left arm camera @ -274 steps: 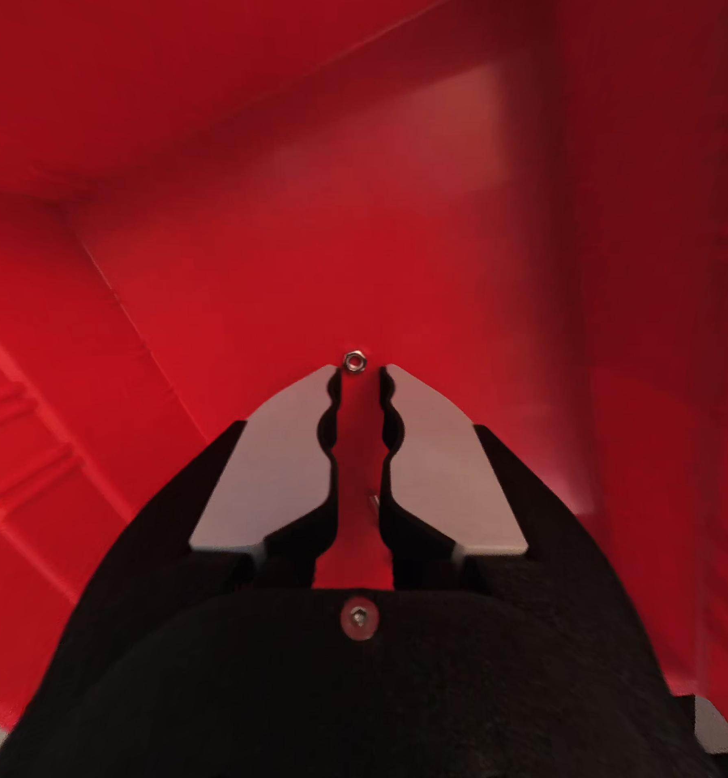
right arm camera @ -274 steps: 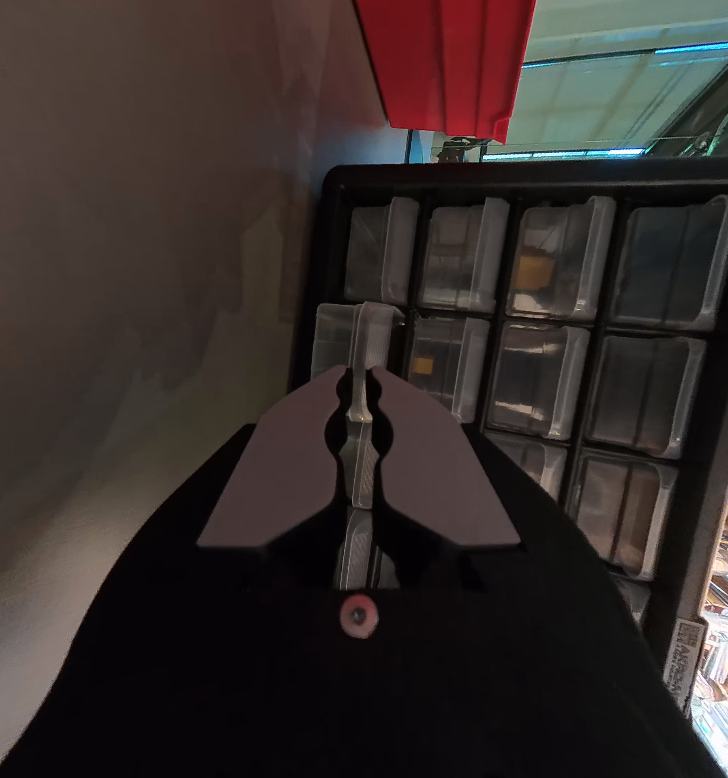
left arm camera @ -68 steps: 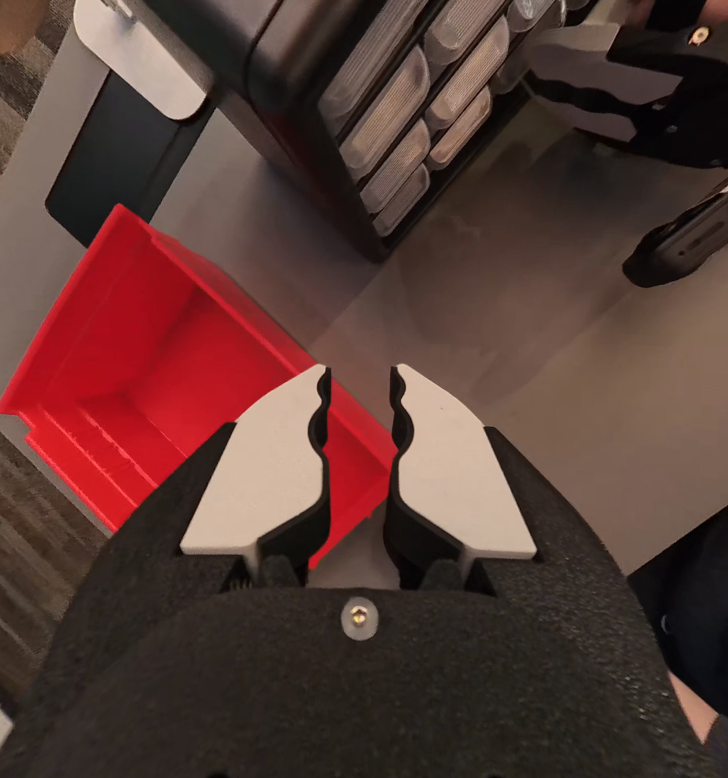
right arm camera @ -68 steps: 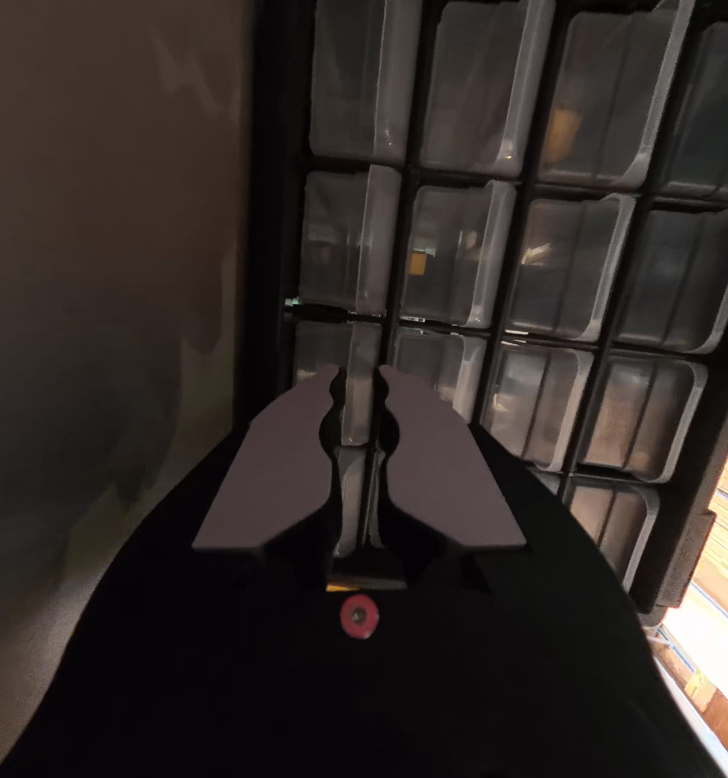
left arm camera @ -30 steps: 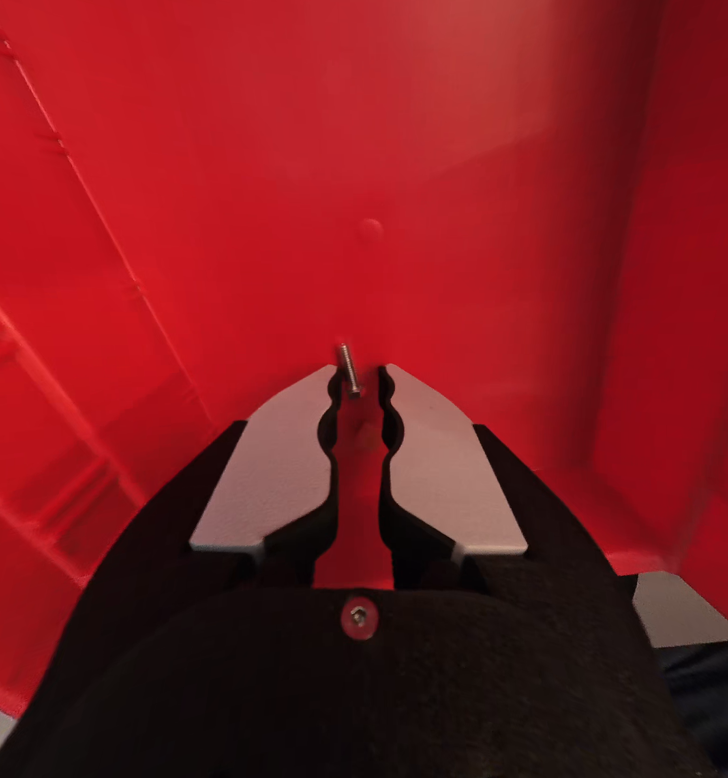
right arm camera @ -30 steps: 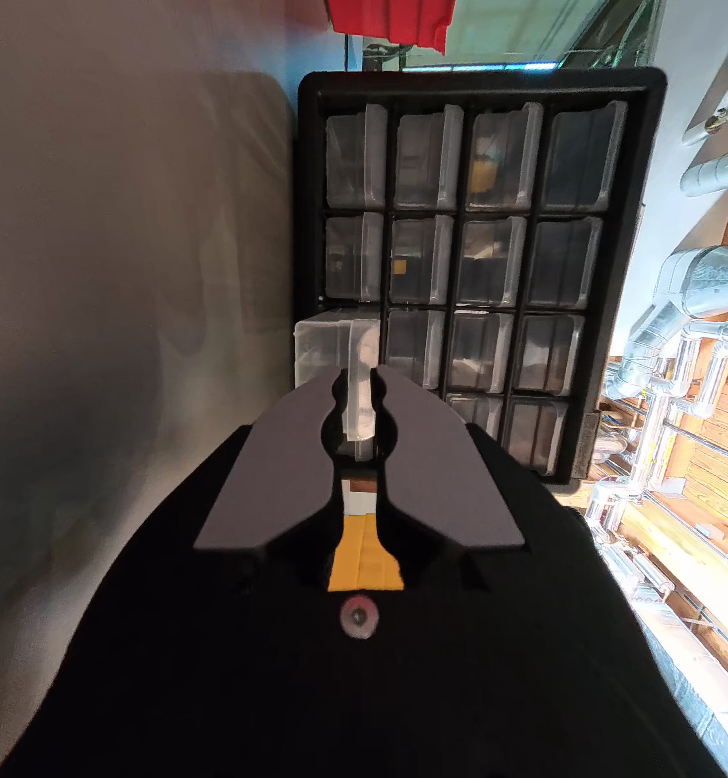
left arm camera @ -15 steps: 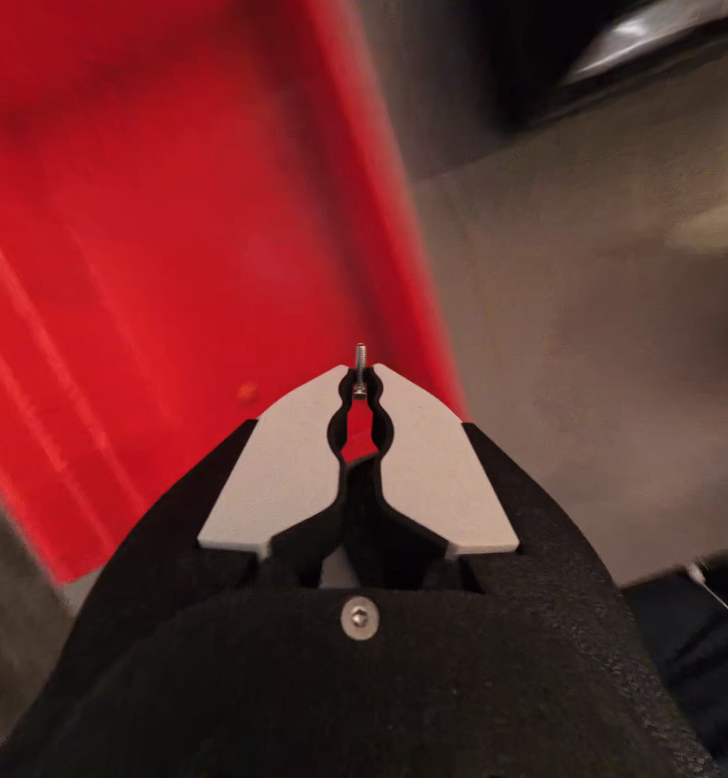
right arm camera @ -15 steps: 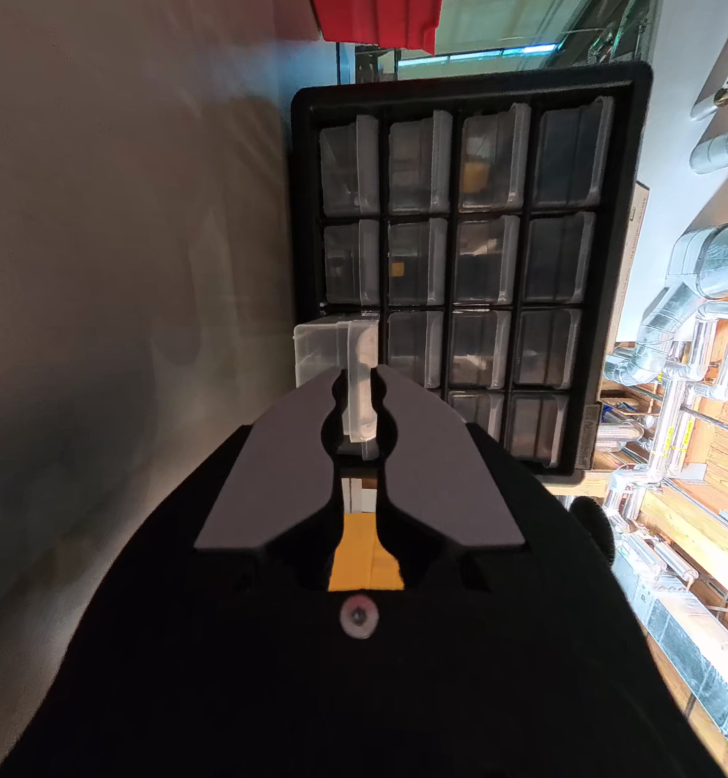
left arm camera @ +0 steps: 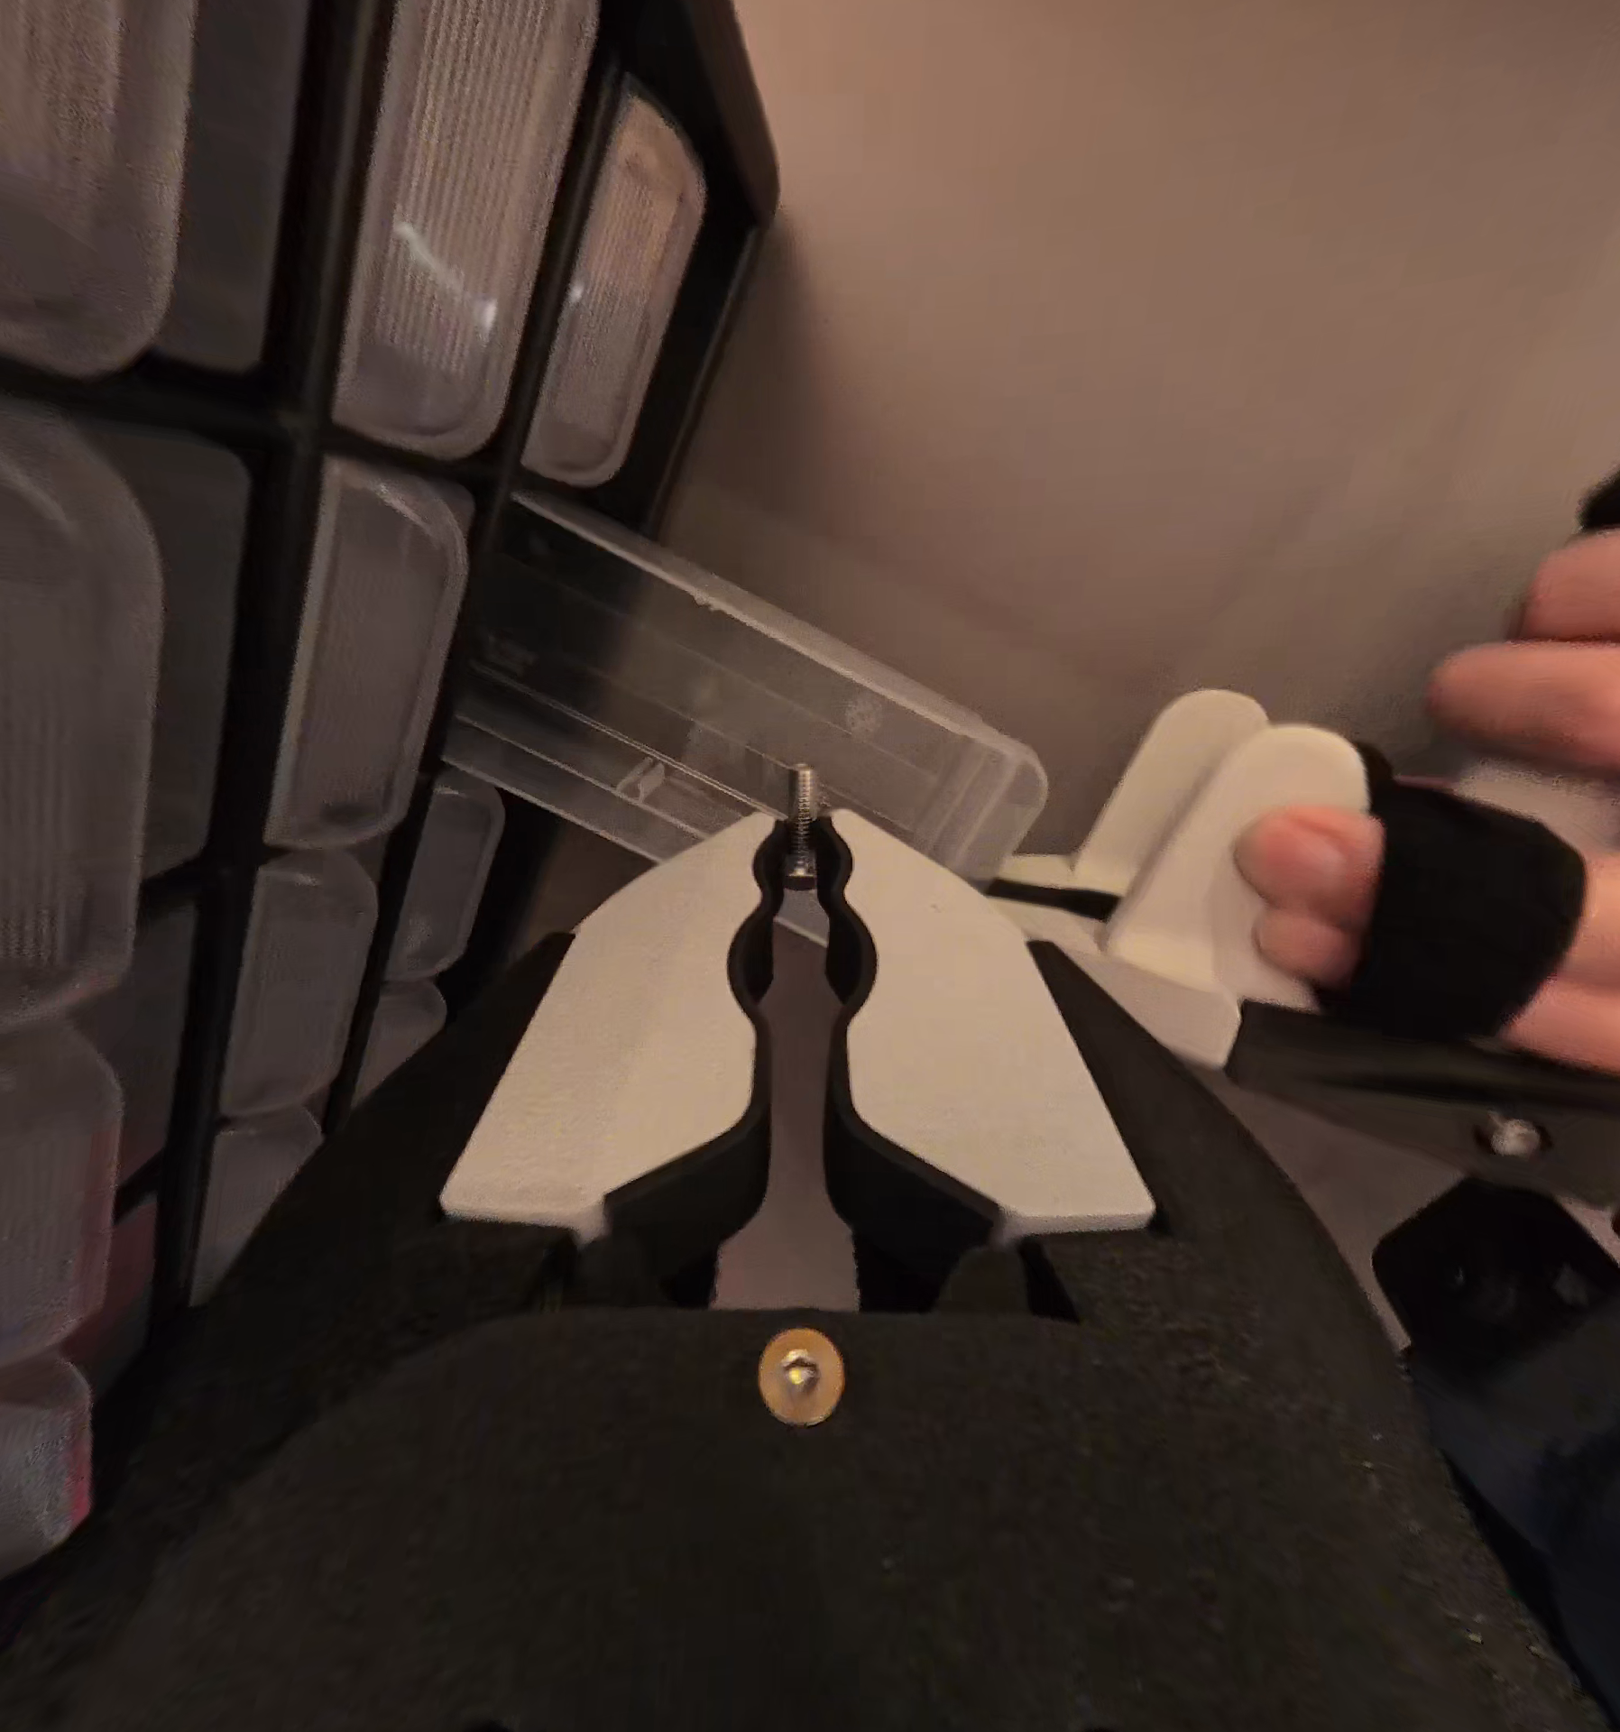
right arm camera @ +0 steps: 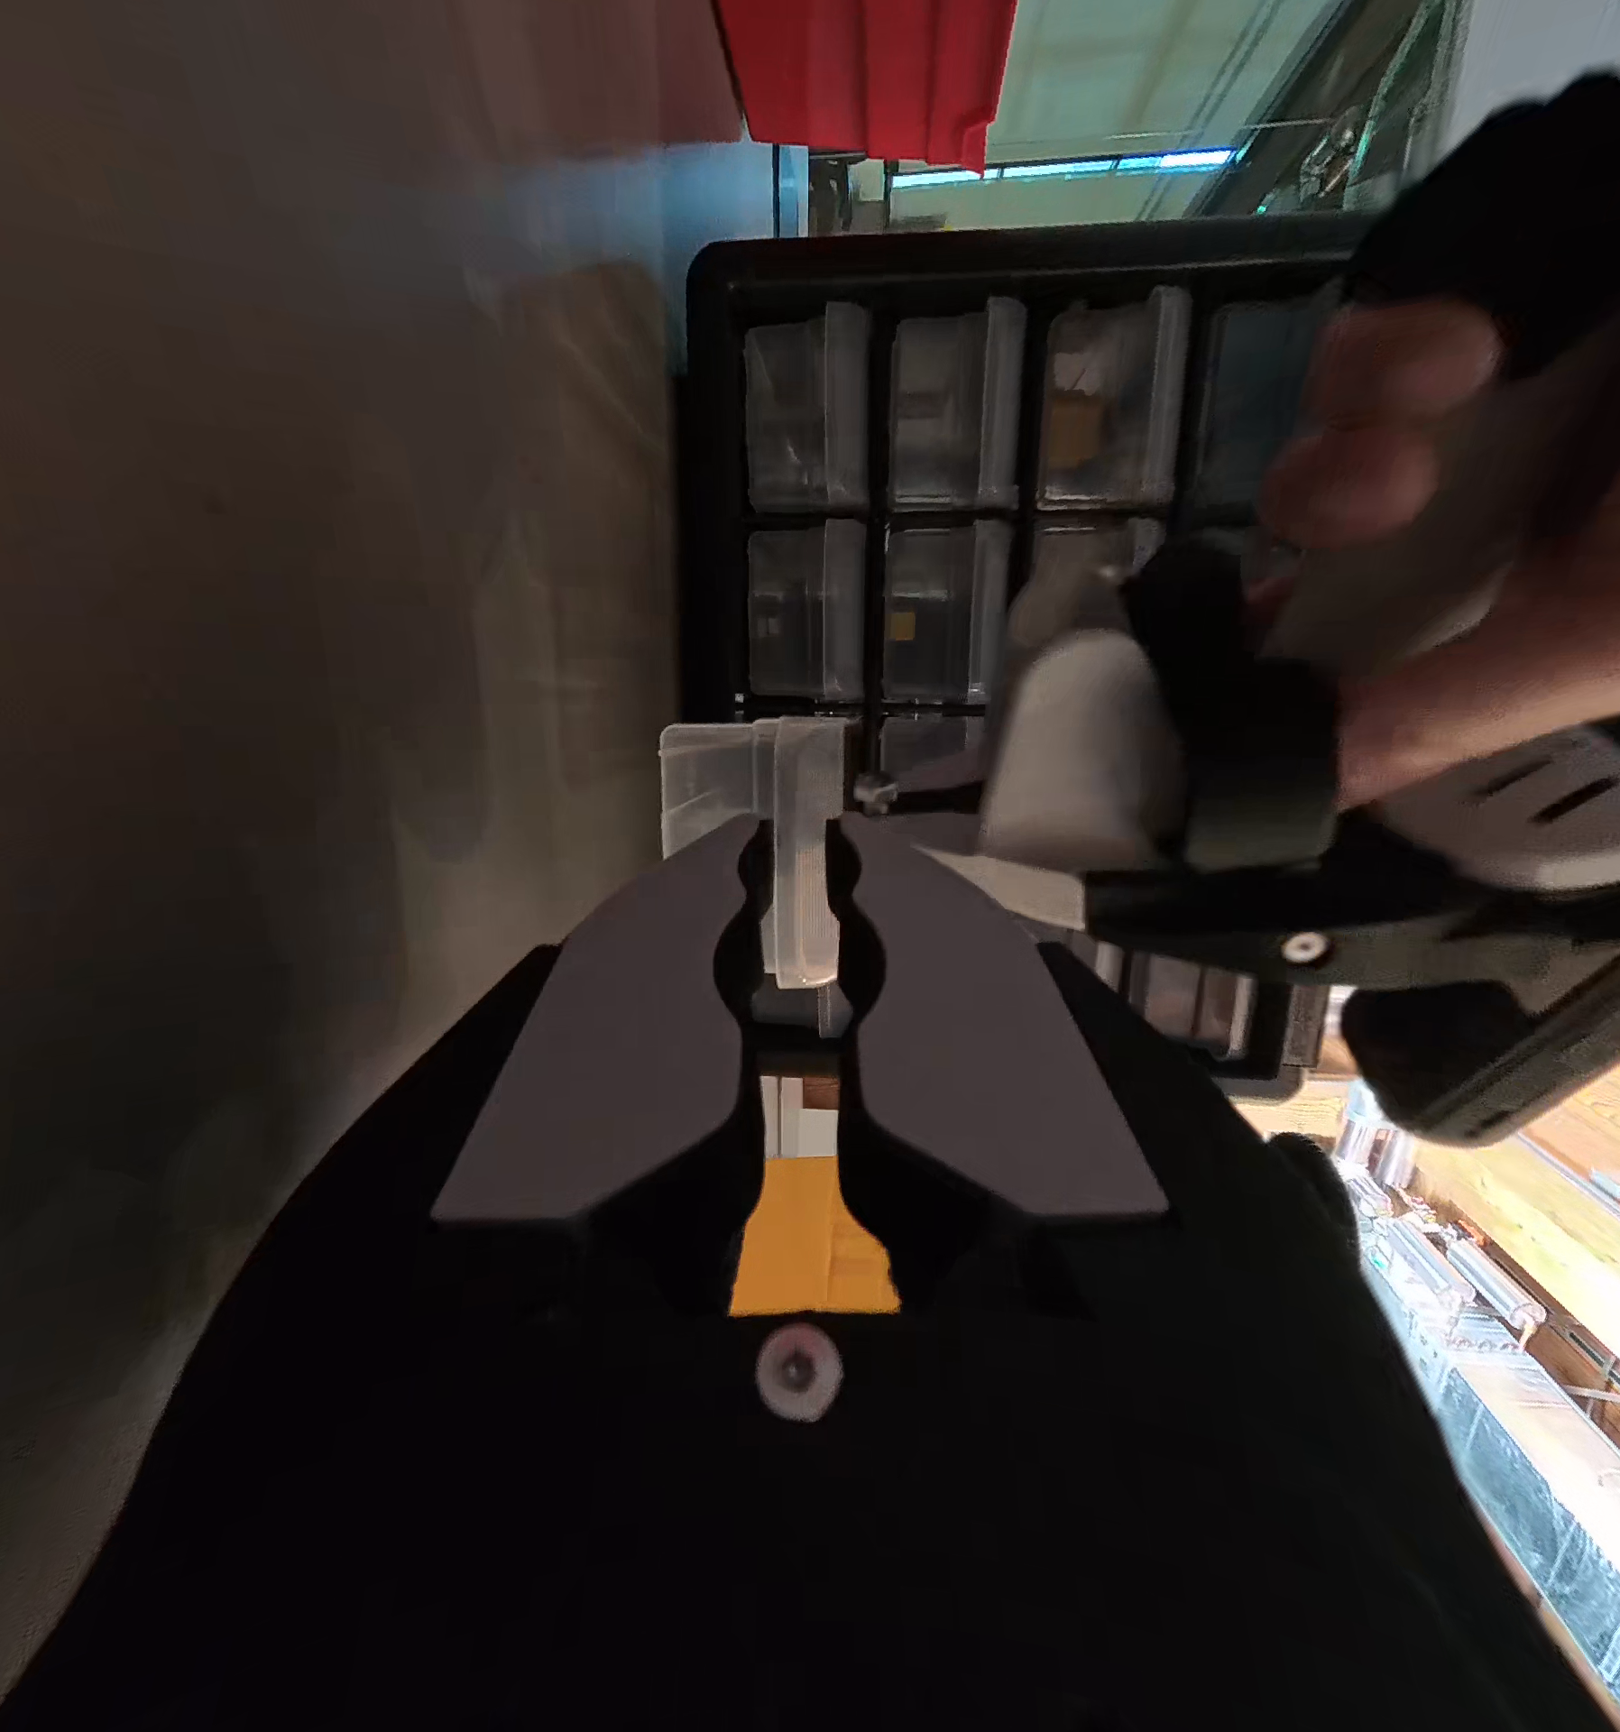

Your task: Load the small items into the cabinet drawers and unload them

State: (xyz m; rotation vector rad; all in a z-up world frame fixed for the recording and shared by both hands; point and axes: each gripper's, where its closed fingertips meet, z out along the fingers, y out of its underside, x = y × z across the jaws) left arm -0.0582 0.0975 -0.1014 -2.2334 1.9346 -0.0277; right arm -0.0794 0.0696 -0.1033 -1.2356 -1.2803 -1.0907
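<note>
Grey and bare, the surface (left arm camera: 1162, 375) runs under a black cabinet (right arm camera: 1022, 262) full of small see-through drawers. One clear drawer (left arm camera: 741, 712) is pulled far out of the cabinet, so its open top can take things.

The right tool (right arm camera: 799, 848) is pinched on the drawer's front handle (right arm camera: 792, 872). It holds the drawer out and keeps it from sliding back in. In the left wrist view, this tool sits at the far end of the drawer with a person's hand (left arm camera: 1443, 872) around it.

The left tool (left arm camera: 799, 829) is squeezed tight on a little silver screw (left arm camera: 801, 820). The screw stands up from the tips, with its threaded end poking out and its head down between them. Held like that, it cannot roll away. It sits right at the side wall of the open drawer, close to the front end. In the right wrist view the screw shows beside the handle, a bit blurry.

I think the screw is about to go into the drawer. It must get over the wall first, and then the left tool can let go. If it lets go too soon, the screw may bounce off the rim.

A red bin (right arm camera: 867, 75) shows far off, past the cabinet.
</note>
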